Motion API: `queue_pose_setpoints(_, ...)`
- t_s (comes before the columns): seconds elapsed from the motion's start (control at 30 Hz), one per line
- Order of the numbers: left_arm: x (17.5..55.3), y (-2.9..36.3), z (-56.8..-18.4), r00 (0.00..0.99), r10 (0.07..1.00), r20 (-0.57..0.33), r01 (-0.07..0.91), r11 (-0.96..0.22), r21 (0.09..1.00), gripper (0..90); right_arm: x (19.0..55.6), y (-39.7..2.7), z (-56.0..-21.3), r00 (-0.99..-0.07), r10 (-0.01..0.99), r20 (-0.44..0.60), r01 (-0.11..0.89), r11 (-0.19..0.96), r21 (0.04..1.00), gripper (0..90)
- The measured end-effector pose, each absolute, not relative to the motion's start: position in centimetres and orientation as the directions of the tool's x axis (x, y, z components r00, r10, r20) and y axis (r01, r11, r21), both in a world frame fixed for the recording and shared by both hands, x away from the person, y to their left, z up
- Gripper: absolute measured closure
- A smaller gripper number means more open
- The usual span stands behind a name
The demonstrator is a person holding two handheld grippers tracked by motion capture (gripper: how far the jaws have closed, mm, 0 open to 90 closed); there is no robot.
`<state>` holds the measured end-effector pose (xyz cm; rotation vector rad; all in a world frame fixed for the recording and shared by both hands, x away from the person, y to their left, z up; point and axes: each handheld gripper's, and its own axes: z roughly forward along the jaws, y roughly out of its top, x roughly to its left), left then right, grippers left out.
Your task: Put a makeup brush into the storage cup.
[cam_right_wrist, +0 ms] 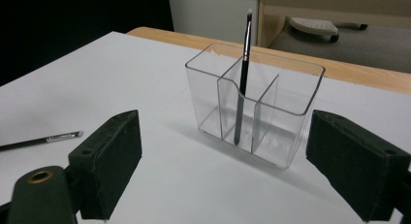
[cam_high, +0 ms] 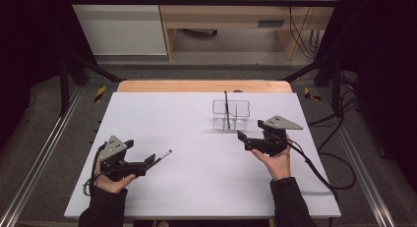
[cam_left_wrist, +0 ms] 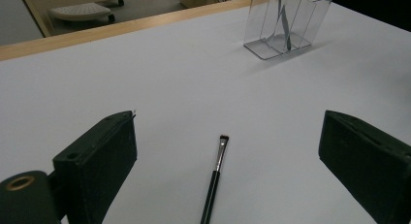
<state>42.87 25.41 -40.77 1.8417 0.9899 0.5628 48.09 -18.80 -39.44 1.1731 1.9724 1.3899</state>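
White bench under both hands, with a clear divided holder toward the far right, one brush standing upright in its middle compartment. Left gripper spread wide and holding nothing, a second brush lying flat on the bench between its jaws, touching neither. Right gripper also wide open and empty, just short of the holder.

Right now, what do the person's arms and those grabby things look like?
Both arms wear dark sleeves. Each hand holds a black gripper, the left gripper and the right gripper, with two thick blocky black jaws. A grey three-cornered plate dotted with small holes sits on top of each, and a black cable trails away from each.
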Motion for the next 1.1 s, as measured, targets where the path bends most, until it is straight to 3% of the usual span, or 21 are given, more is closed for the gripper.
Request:
queue_pose_setpoints(0.53, 43.0, 25.5, -40.8, 0.568, 0.822, -0.037, 0.398, -0.235, 0.887, 5.4, 45.1, -21.2, -40.3, -0.549, 0.826, 0.125, 0.377, 0.112, 0.919, 11.9)
queue_pose_setpoints(1.1, 43.4, 25.5, -40.6, 0.575, 0.817, -0.035, 0.410, -0.251, 0.877, 5.0, 44.6, -22.0, -40.6, -0.531, 0.839, 0.119, 0.402, 0.126, 0.907, 9.8)
